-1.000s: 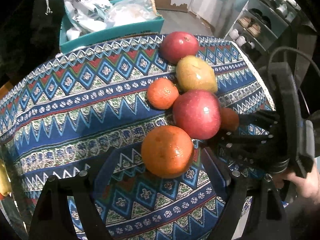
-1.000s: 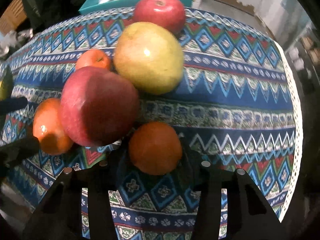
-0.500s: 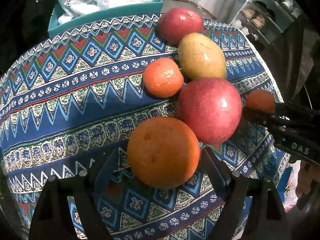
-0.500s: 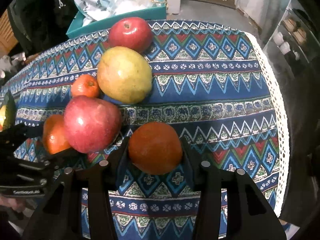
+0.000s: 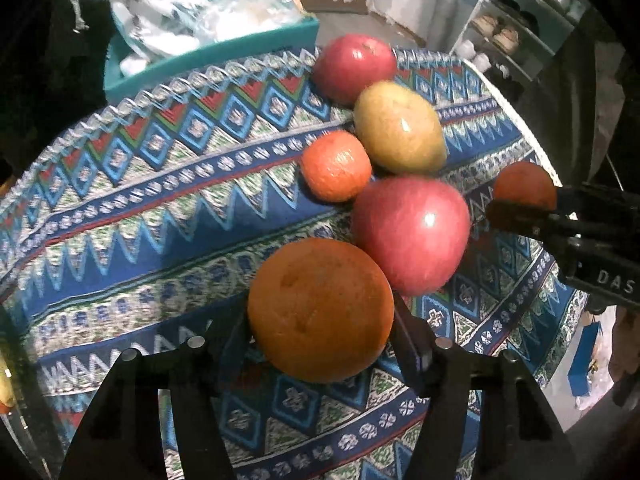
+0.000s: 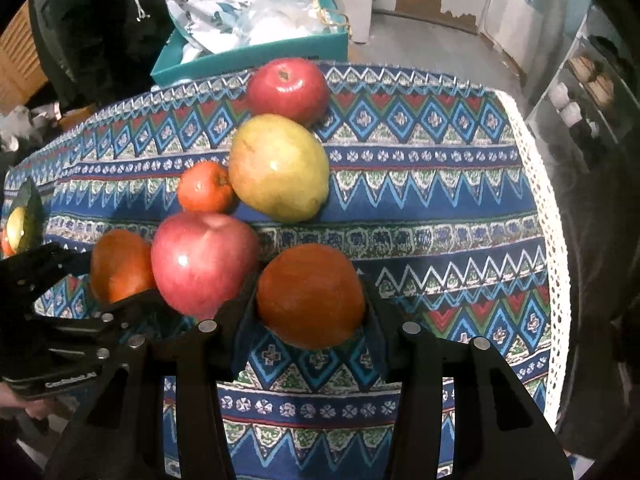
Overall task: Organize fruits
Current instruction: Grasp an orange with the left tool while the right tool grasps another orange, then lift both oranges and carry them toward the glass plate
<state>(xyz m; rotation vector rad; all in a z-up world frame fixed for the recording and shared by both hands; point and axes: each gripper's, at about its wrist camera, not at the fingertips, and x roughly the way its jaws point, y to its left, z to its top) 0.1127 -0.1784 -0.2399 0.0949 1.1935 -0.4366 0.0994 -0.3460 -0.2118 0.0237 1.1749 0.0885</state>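
My left gripper (image 5: 320, 320) is shut on a large orange (image 5: 320, 310) and holds it above the patterned tablecloth (image 5: 140, 208). My right gripper (image 6: 310, 300) is shut on a darker orange (image 6: 310, 294), which also shows in the left wrist view (image 5: 524, 192). On the cloth lie a red apple (image 5: 410, 234), a small tangerine (image 5: 336, 166), a yellow-green mango (image 5: 398, 128) and a second red apple (image 5: 354, 66). The same fruits show in the right wrist view: apple (image 6: 204, 262), tangerine (image 6: 206, 192), mango (image 6: 278, 168), far apple (image 6: 288, 90).
A teal box (image 6: 256, 54) with white bags stands behind the table. A shelf unit (image 5: 516, 36) with shoes is at the right. The table's lace edge (image 6: 548, 220) drops off on the right. A yellowish fruit (image 6: 18, 226) lies at the far left.
Both grippers have risen with their oranges, and the fruit on the cloth looks farther away. The right gripper's orange has lifted clear of the cloth.
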